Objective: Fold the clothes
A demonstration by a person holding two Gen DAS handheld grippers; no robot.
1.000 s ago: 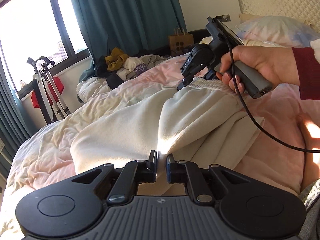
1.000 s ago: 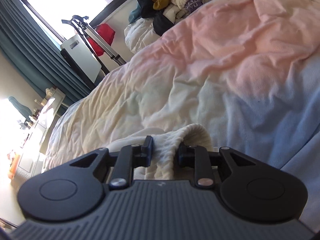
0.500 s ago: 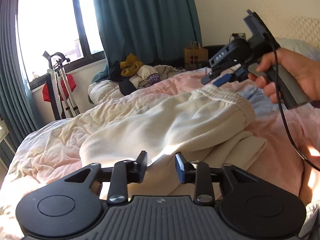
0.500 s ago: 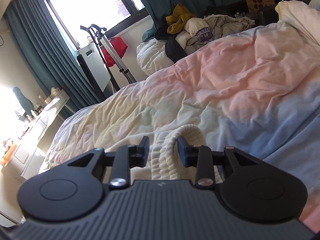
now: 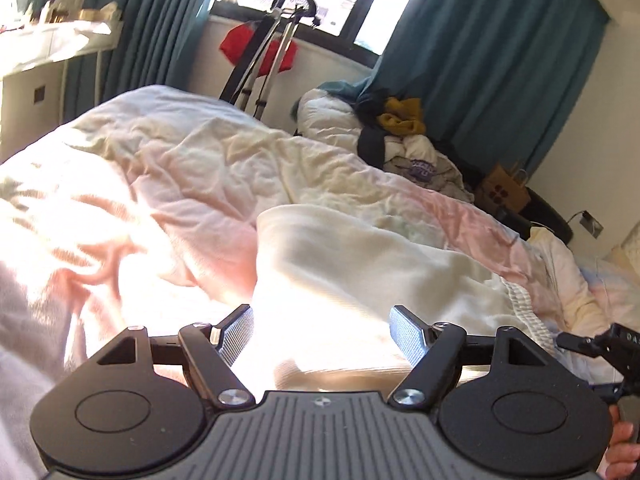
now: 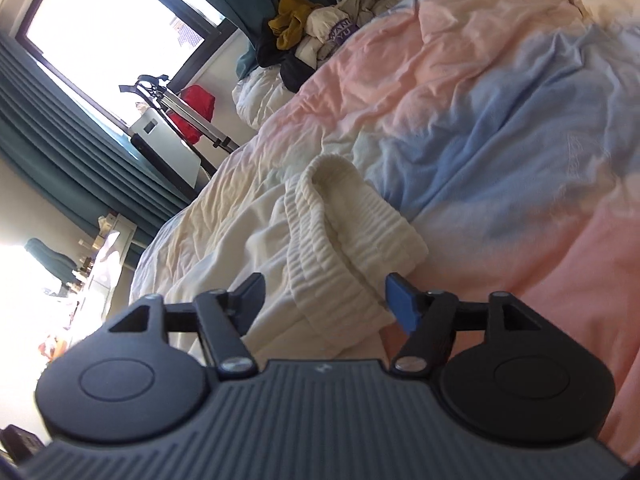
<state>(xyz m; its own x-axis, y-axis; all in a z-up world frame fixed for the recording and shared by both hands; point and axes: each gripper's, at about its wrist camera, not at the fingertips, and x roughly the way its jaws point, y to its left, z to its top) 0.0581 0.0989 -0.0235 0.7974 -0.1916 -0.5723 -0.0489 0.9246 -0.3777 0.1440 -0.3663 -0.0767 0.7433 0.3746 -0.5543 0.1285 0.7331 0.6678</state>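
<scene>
Cream sweatpants [image 5: 360,280], one pair, between two wide-open tools [image 5: 322,334] [image 6: 322,302].

One cream garment [image 5: 360,276], two hand-held grippers, one paper bag [image 5: 505,191], one tripod [image 5: 269,46].

1. Your left gripper [image 5: 322,334] has its two ribbed fingers [image 5: 406,330] spread wide apart, nothing between them but glare.
2. Right past them lies the cream fleece sweatpants [image 5: 360,268], folded over on the rumpled pink and cream duvet [image 5: 160,168], ribbed waistband off to the right.
3. Your right gripper [image 5: 600,346] just pokes in at the right edge, beside that waistband; can't tell how its jaws stand.
4. Further back there's a heap of loose clothes with a mustard-yellow piece on top [image 5: 400,120], teal curtains [image 5: 492,60], and a metal tripod with something red on it [image 5: 264,52] by the window.
</scene>
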